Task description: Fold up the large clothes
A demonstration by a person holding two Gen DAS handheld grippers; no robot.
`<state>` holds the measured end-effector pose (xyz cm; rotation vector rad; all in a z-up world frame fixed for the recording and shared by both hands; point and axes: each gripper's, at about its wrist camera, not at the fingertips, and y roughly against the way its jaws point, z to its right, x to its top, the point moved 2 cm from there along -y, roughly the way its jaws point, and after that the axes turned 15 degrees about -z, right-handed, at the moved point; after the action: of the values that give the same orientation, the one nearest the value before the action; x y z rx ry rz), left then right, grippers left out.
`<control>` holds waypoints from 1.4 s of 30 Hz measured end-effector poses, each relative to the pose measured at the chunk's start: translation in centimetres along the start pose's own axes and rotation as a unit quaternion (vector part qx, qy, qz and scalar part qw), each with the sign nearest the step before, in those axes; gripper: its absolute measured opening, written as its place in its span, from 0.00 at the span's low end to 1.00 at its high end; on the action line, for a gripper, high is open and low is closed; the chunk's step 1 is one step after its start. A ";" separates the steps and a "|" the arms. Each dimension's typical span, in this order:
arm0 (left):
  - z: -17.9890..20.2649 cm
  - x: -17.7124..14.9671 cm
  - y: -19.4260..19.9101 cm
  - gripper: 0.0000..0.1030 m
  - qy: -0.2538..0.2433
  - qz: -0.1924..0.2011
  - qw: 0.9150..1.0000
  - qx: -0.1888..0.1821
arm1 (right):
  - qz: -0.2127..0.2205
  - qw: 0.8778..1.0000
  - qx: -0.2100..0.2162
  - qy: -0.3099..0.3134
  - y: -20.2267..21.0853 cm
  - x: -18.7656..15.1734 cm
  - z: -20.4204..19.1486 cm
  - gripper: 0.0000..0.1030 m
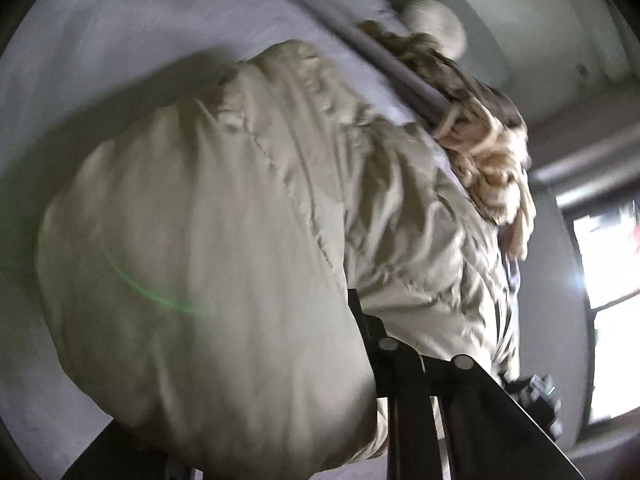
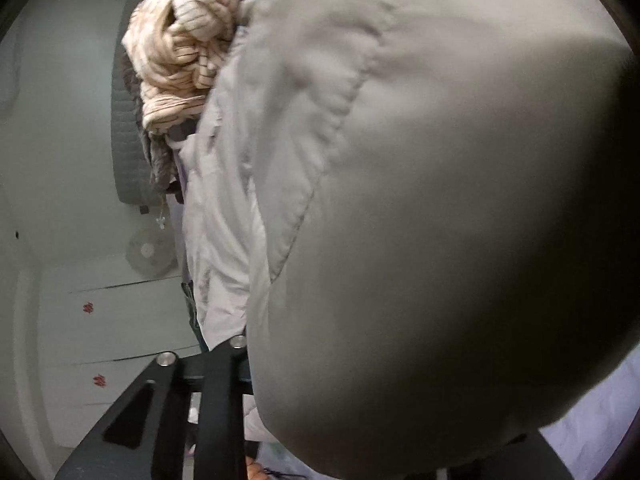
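Beige quilted fabric is filling both views: we are looking at a big puffer jacket (image 1: 200,220), and it is billowing up right in front of the lenses. In the left wrist view the left gripper (image 1: 400,384) is sitting at the near edge. Its jaws are drawn narrow, and we are seeing jacket cloth bunched around them and pinched between. The jacket is stretching away over a pale lilac sheet (image 1: 100,60).

At the far right of that view, a striped cream knit (image 1: 492,168) is lying crumpled on a darker garment. Further right, a bright window (image 1: 608,260) is glaring.

Over to the right wrist view: the right gripper (image 2: 216,376) is also standing narrow at the near edge. Its right side is disappearing under the jacket's swollen bulk, with cloth caught in the jaws. The seam stitching is running diagonally from far to near.

On the left we are picking out white drawers (image 2: 120,320) carrying two small red marks (image 2: 87,307). They are too small and blurred for us to read as writing. A round pale disc (image 2: 150,254) is standing above the drawers, beside a grey quilted panel (image 2: 128,140).
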<state>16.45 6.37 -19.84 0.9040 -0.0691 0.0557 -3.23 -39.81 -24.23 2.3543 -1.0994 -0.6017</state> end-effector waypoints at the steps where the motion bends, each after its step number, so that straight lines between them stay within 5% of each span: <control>1: 0.3 -0.1 0.6 0.20 -0.016 0.002 1.000 0.003 | 0.003 1.000 0.001 0.003 0.2 -0.2 -0.2 0.25; 6: 1.5 -0.8 2.9 0.20 -0.073 0.008 0.997 0.015 | 0.011 1.000 -0.001 0.023 1.4 -1.9 -1.1 0.22; 13: 1.2 -4.1 5.0 0.20 -0.078 0.002 0.997 0.012 | -0.008 0.999 -0.024 0.038 3.0 -5.0 -1.0 0.22; 28: -3.0 -19.6 8.3 0.20 -0.027 -0.061 0.996 0.054 | -0.088 0.995 -0.039 0.019 8.5 -14.3 5.5 0.22; 30: -3.9 -20.7 7.9 0.21 -0.009 -0.065 0.996 0.063 | -0.095 0.995 -0.043 0.012 8.7 -15.1 6.5 0.23; 35: -5.6 -21.8 8.7 0.45 0.030 -0.057 0.994 0.088 | -0.100 0.994 -0.052 0.003 8.5 -15.2 7.3 0.32; 42: -8.2 -23.5 12.3 0.45 0.069 -0.048 0.989 0.124 | -0.111 0.990 -0.085 0.012 9.6 -15.9 6.6 0.42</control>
<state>-7.59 19.93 -17.26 1.1485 0.1123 0.0377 -21.88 -34.20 -20.89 2.3439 -0.7481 -0.7132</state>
